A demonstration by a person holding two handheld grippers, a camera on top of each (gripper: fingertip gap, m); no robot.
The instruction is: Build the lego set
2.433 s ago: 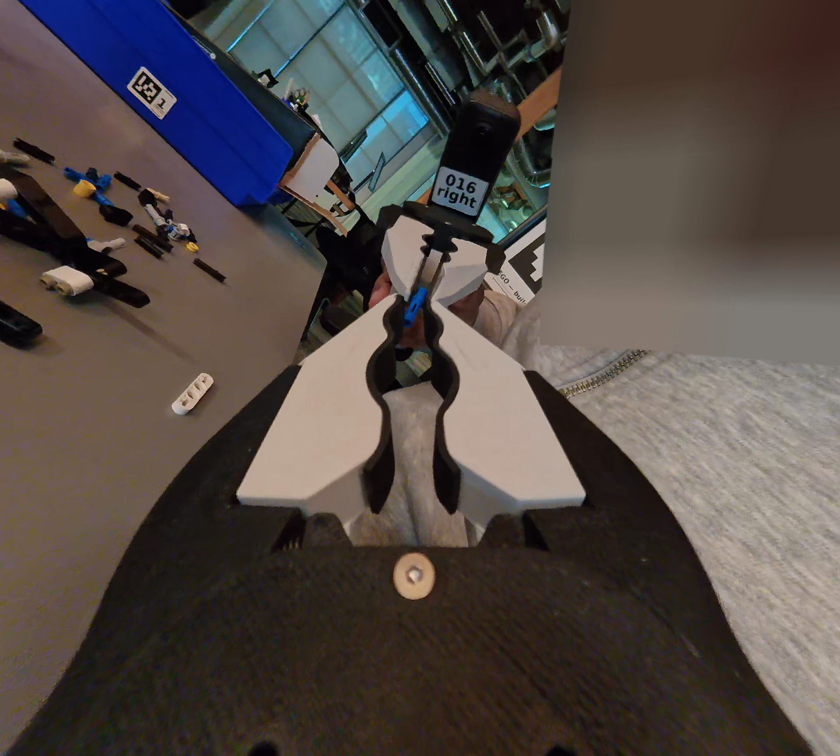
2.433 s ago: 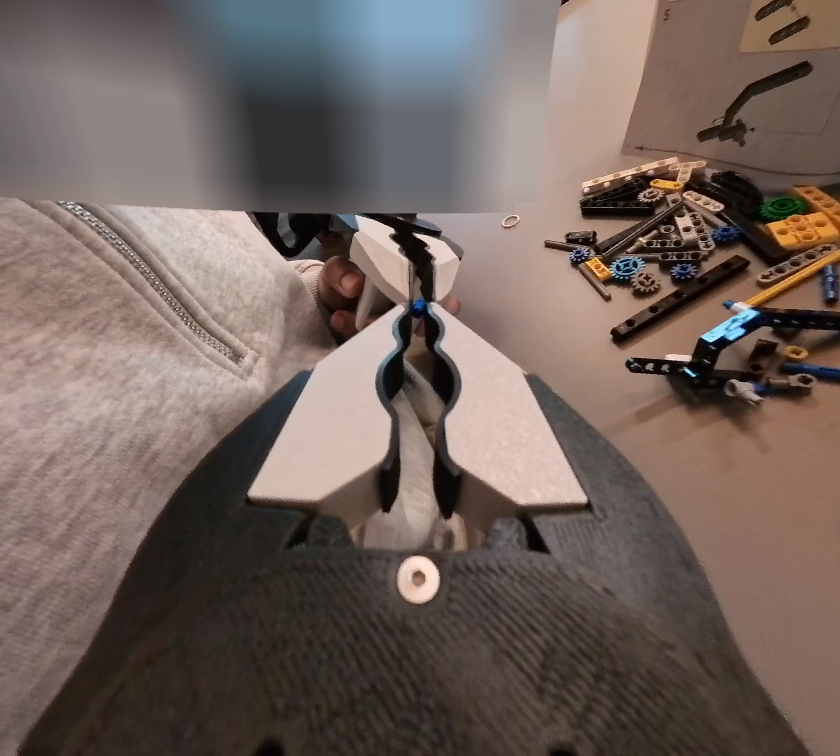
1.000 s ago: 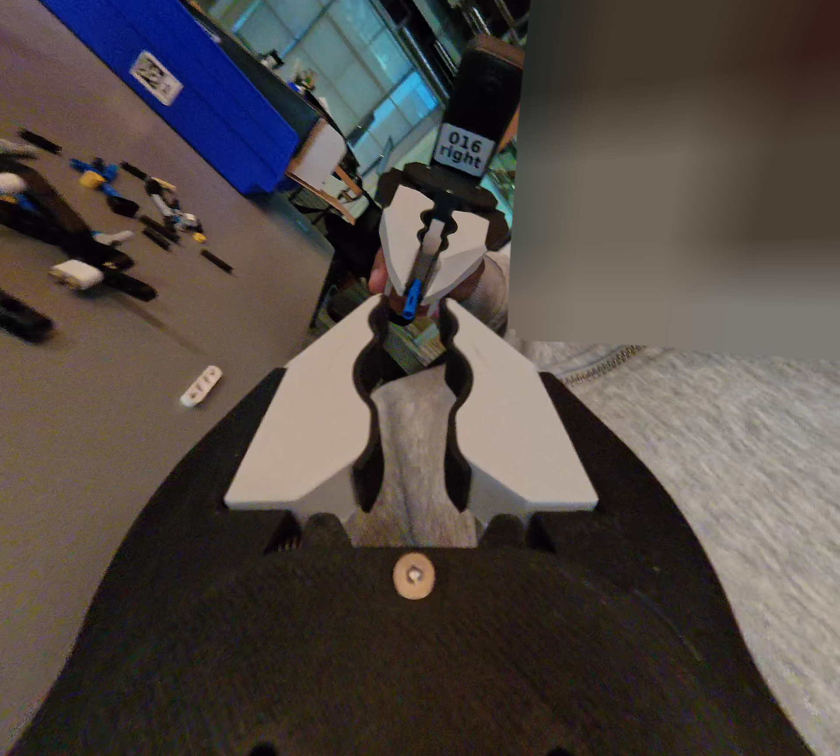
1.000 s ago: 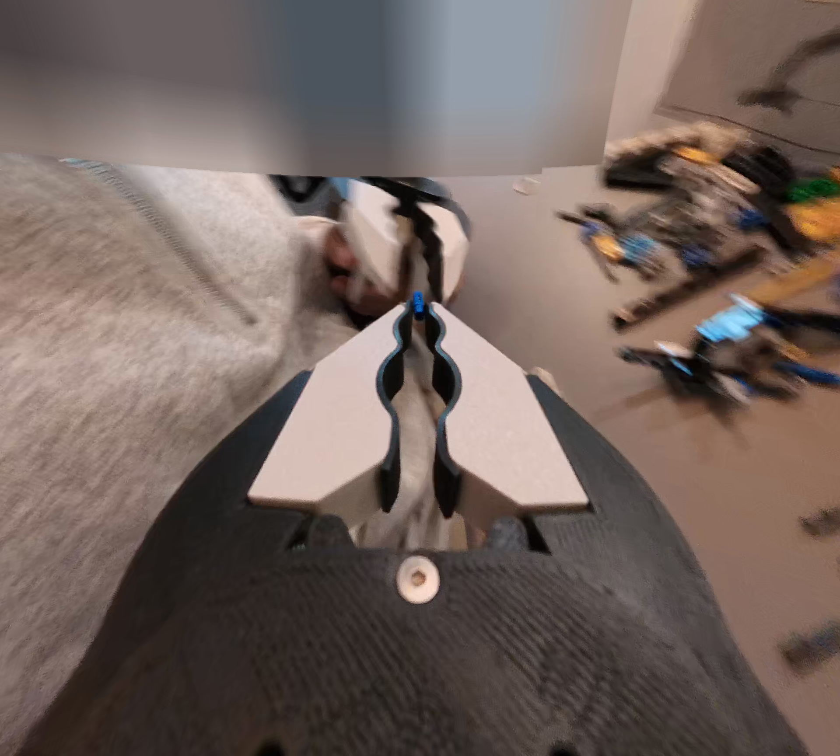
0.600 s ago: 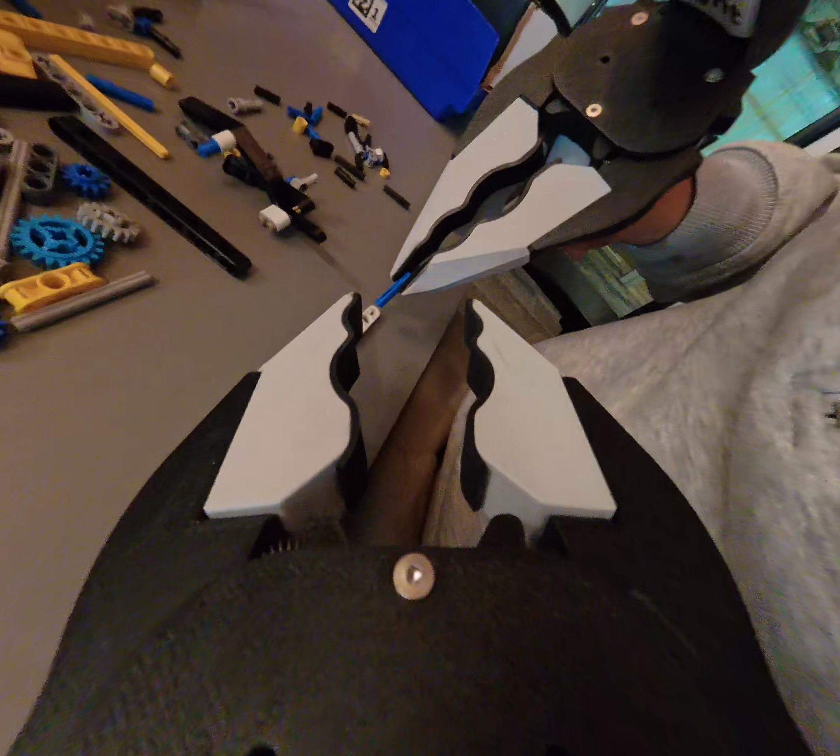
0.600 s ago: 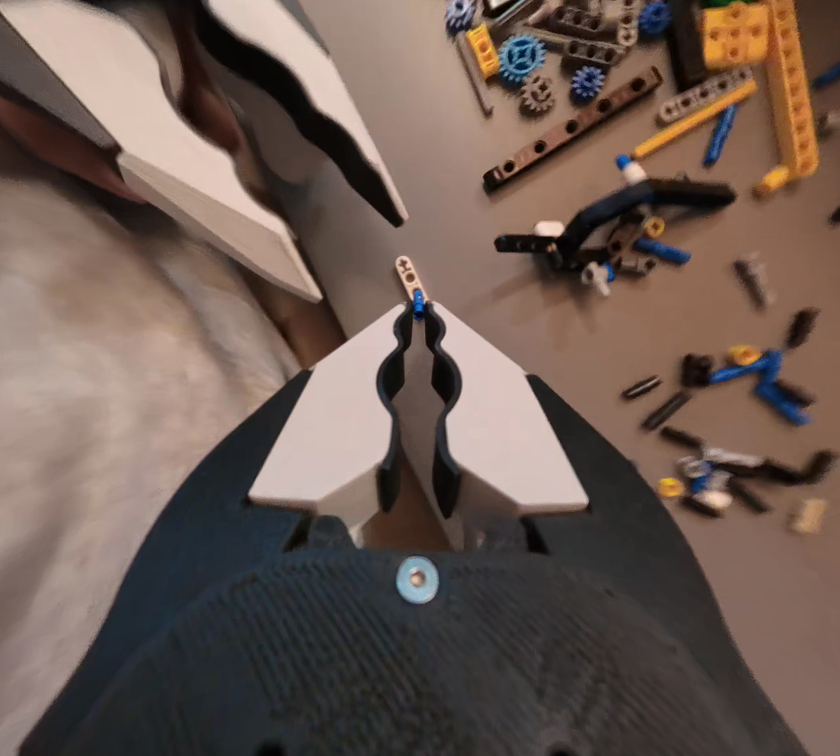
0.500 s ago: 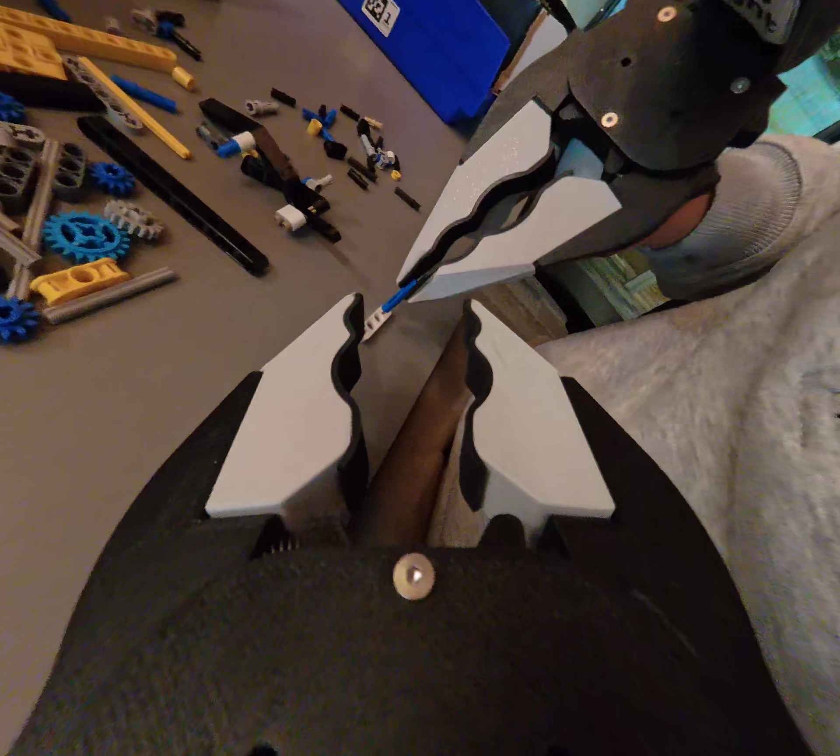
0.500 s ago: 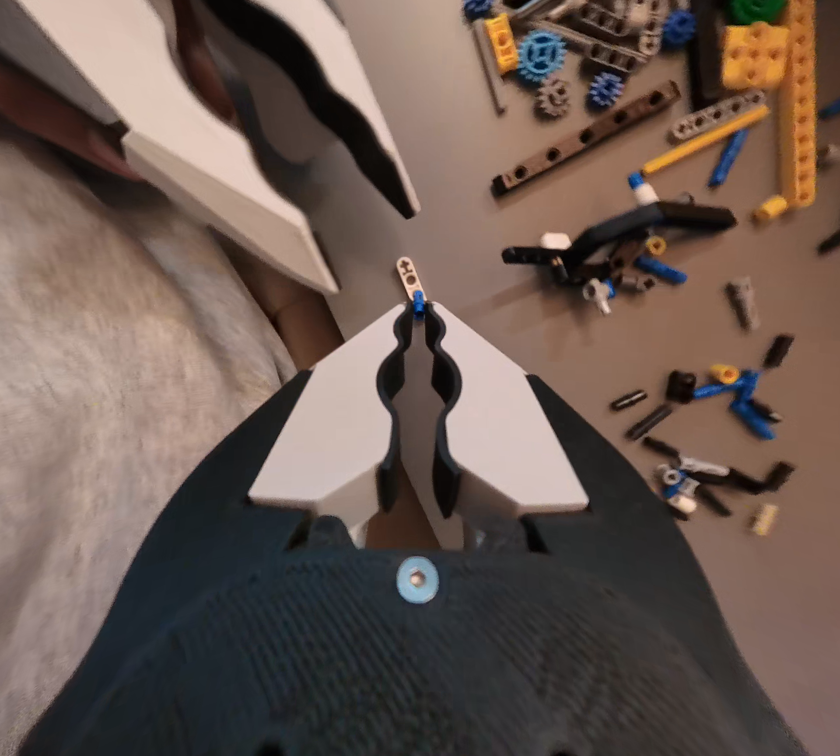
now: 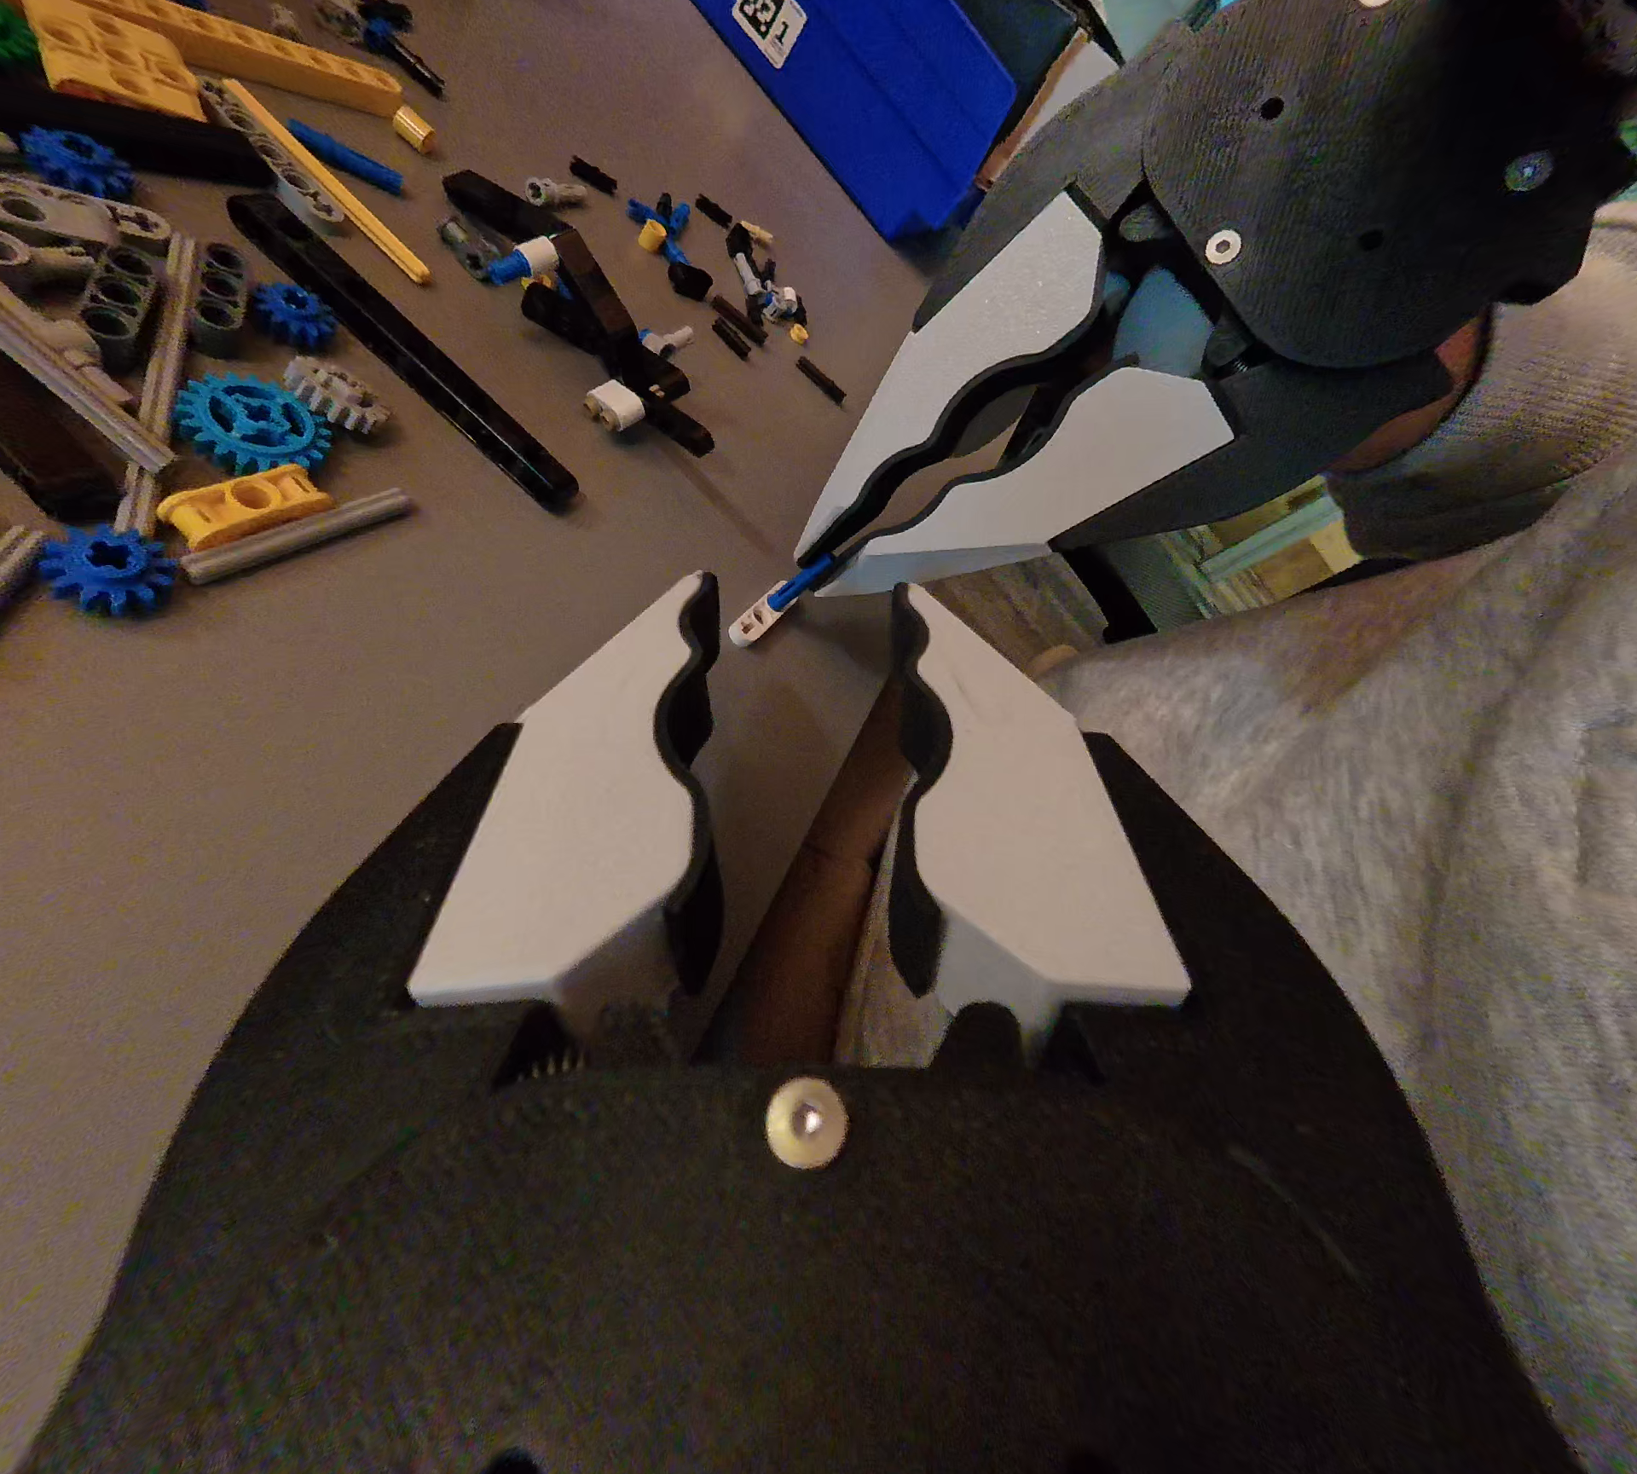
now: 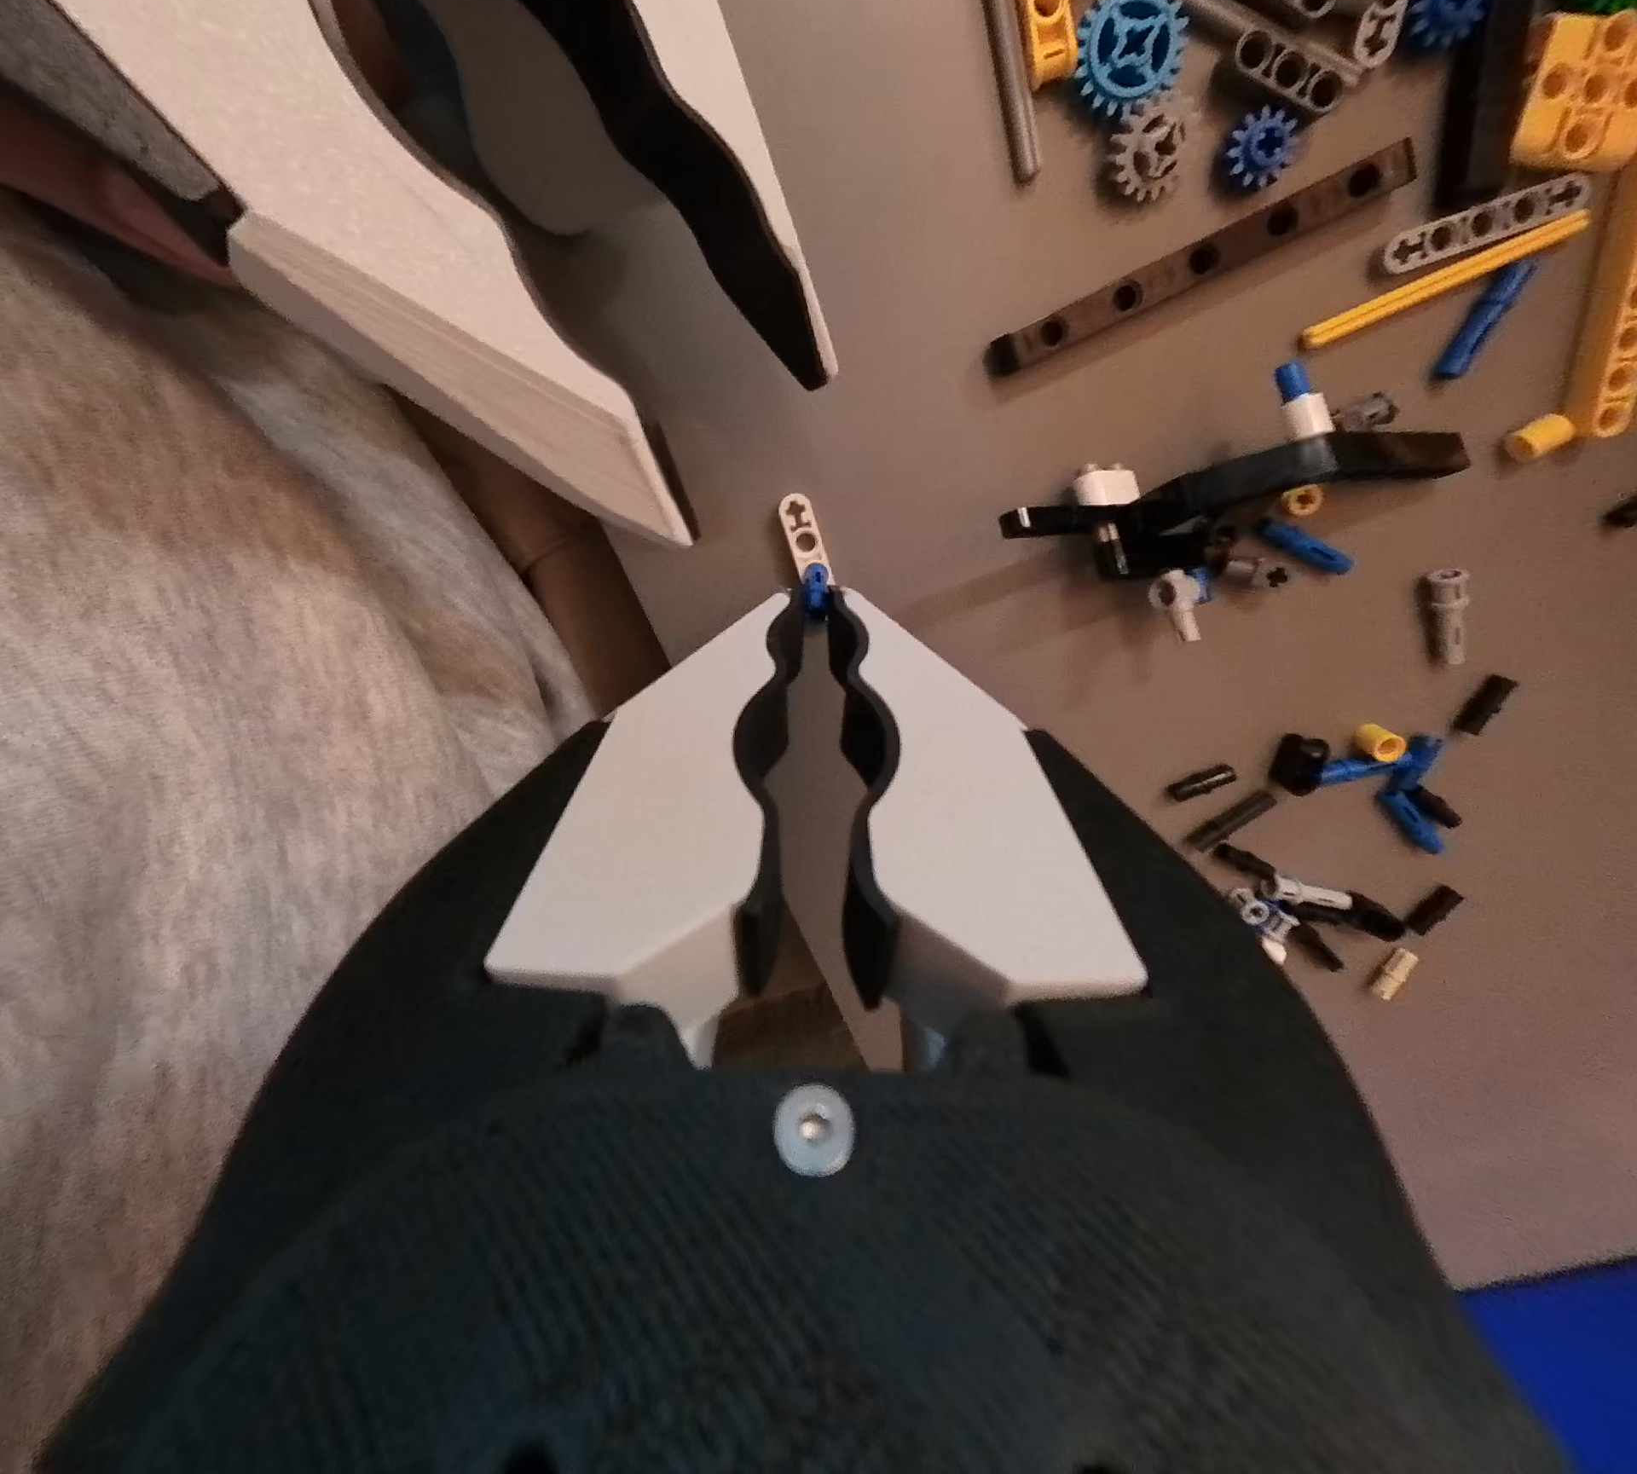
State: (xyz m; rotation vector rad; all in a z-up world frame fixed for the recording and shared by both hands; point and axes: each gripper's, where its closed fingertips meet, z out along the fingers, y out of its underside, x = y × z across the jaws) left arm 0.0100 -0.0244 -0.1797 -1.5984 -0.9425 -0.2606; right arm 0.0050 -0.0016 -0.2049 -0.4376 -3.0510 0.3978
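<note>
Right gripper (image 10: 816, 601) pinching our blue pin (image 10: 813, 596)

A small white beam (image 10: 802, 536) hangs on the pin above the desk (image 10: 886, 191); our left gripper (image 9: 802, 590) gapes wide, empty.

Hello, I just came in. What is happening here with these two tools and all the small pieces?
A person is building a Lego set with a claw in each hand. The right claw is shut on a blue pin that sits in a small white beam, held just above the table. The left claw is open and holds nothing, its tips close beside the beam. Loose parts, like the blue gear, lie on the table.
</note>
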